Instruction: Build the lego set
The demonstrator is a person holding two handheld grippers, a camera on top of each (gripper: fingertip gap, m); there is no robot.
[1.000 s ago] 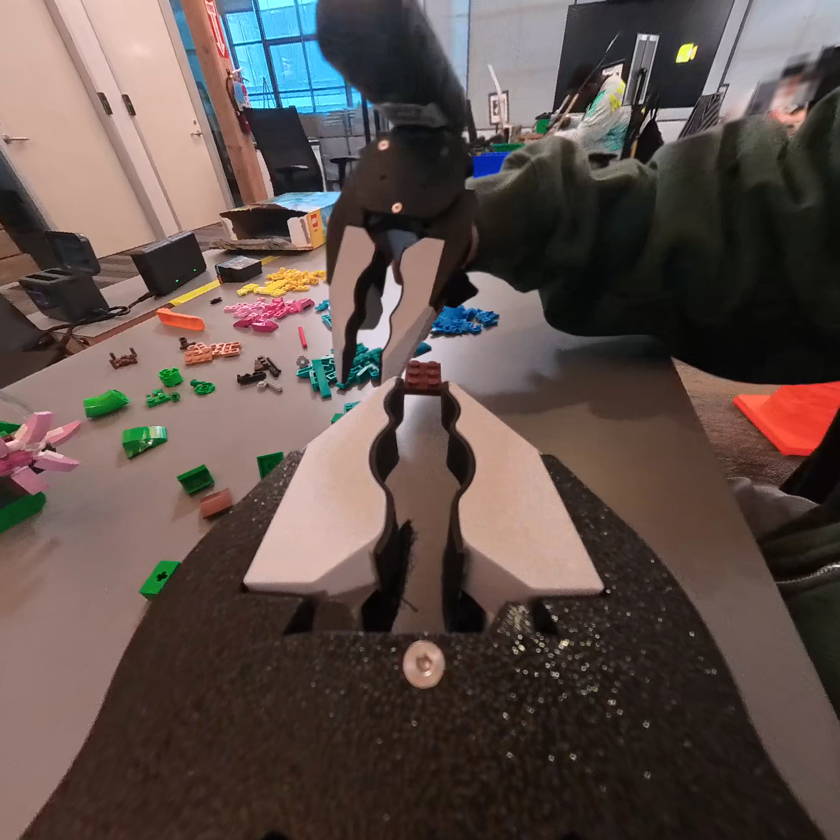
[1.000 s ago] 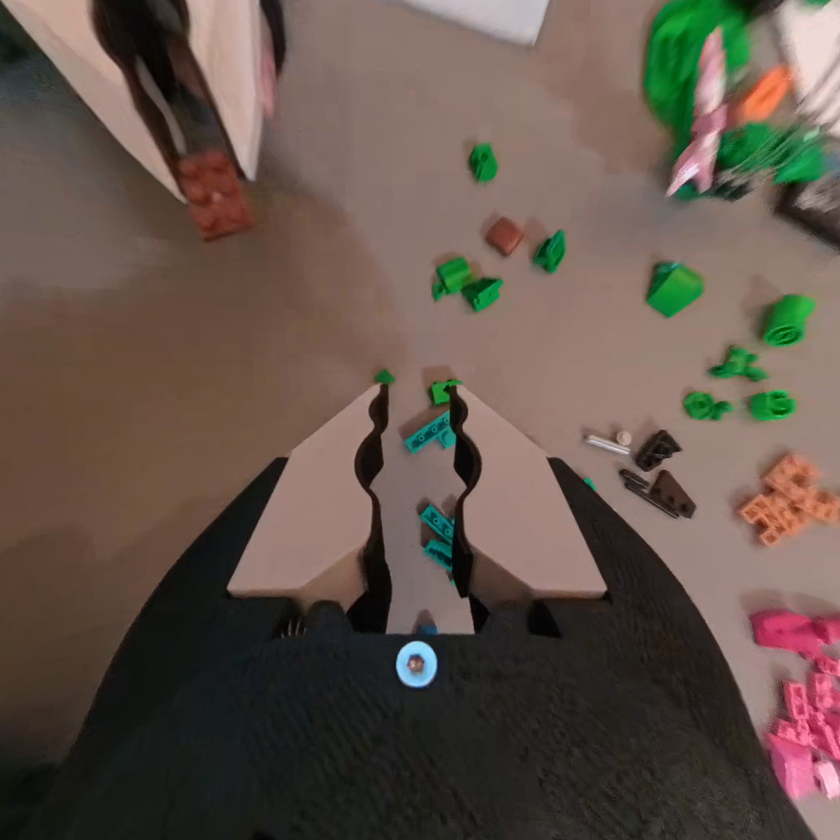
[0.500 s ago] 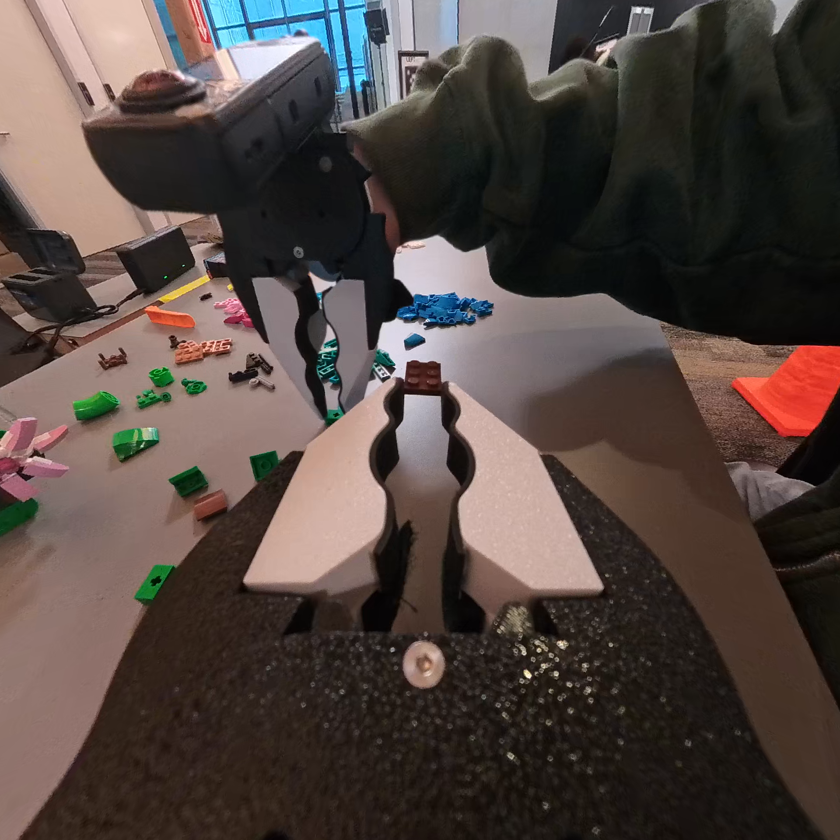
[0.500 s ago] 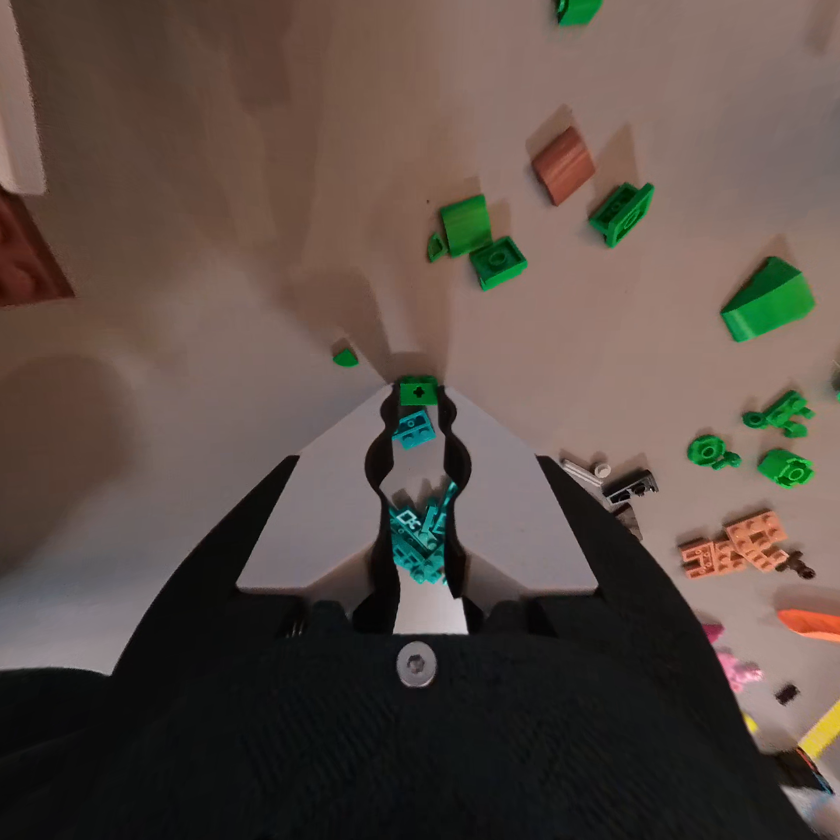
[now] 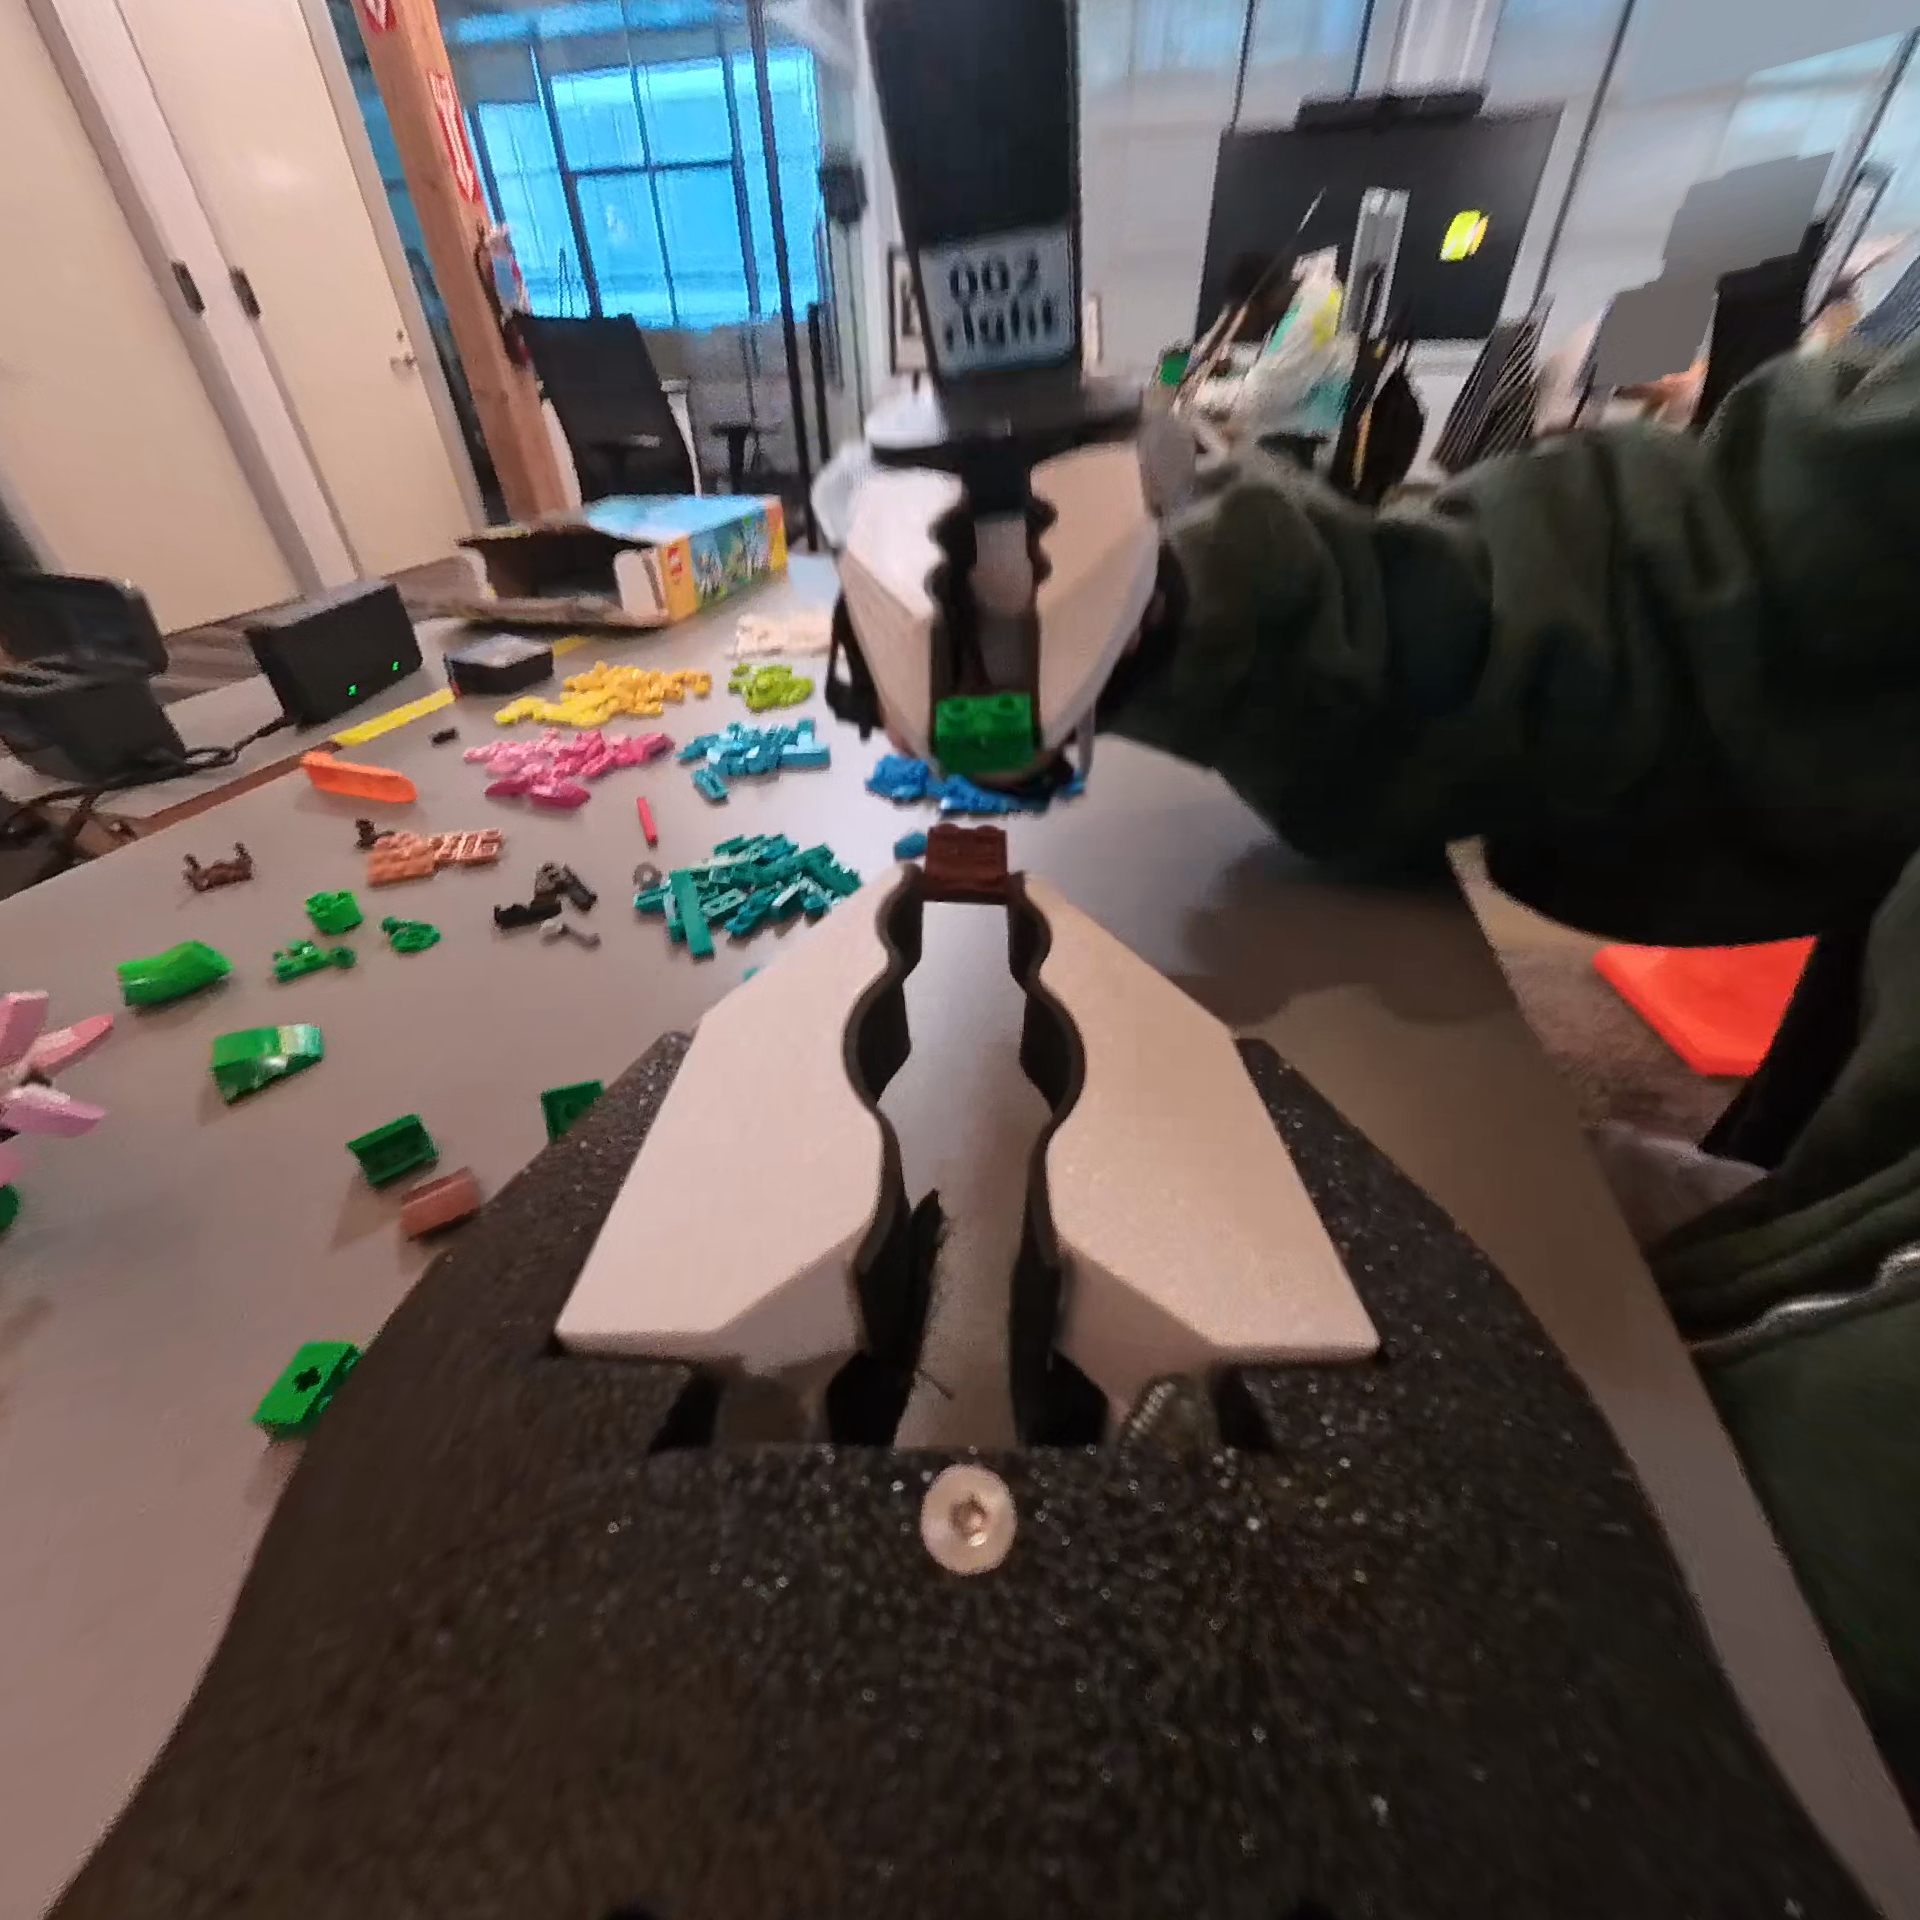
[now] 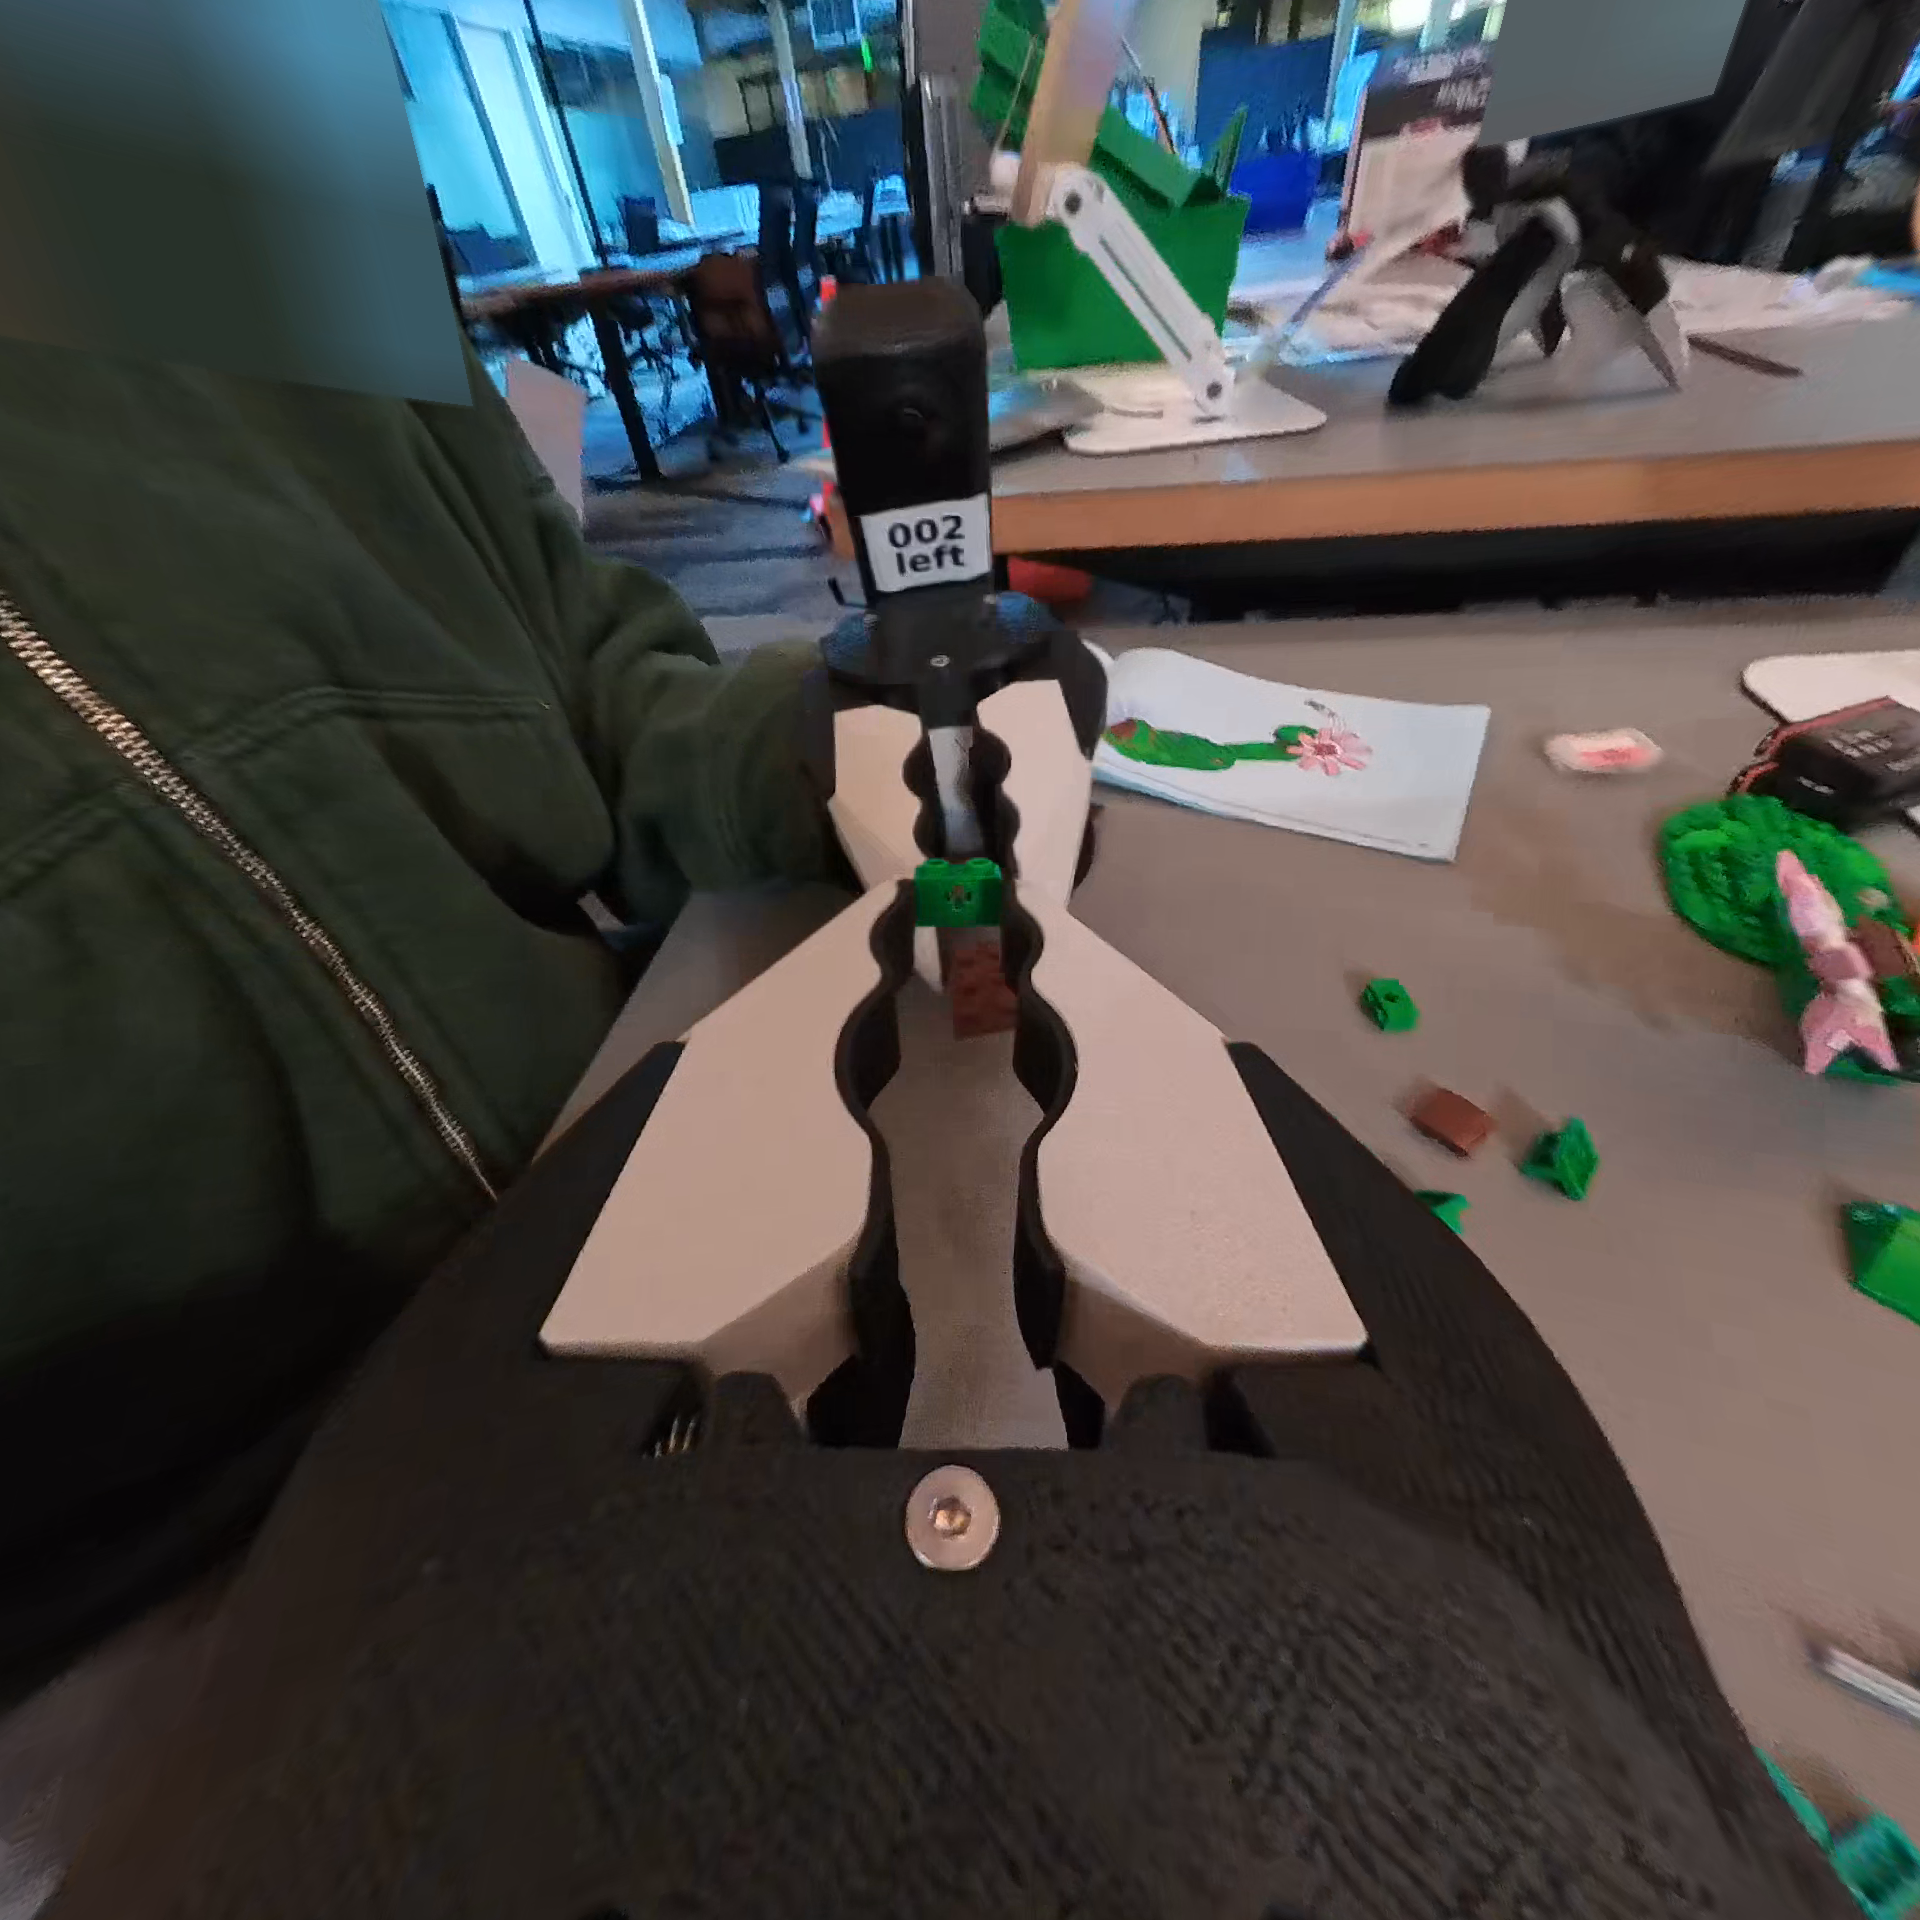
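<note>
The left tongs (image 5: 966,883) grip a brown brick (image 5: 967,861) at their tips. The right tongs (image 6: 958,891) grip a green brick (image 6: 958,891), facing them just above the table (image 5: 1247,956).

Two handheld grippers: left gripper (image 5: 967,883), right gripper (image 5: 985,727). One small brown studded plate (image 5: 967,864), one green two-stud brick (image 5: 984,731). One orange curved piece (image 5: 356,778), one red thin rod (image 5: 646,820) on grey table (image 5: 1247,987). Loose heaps, one each: yellow (image 5: 608,692), pink (image 5: 561,752), teal (image 5: 743,890). One opened cardboard set box (image 5: 665,561). One printed instruction booklet (image 6: 1299,764).
</note>
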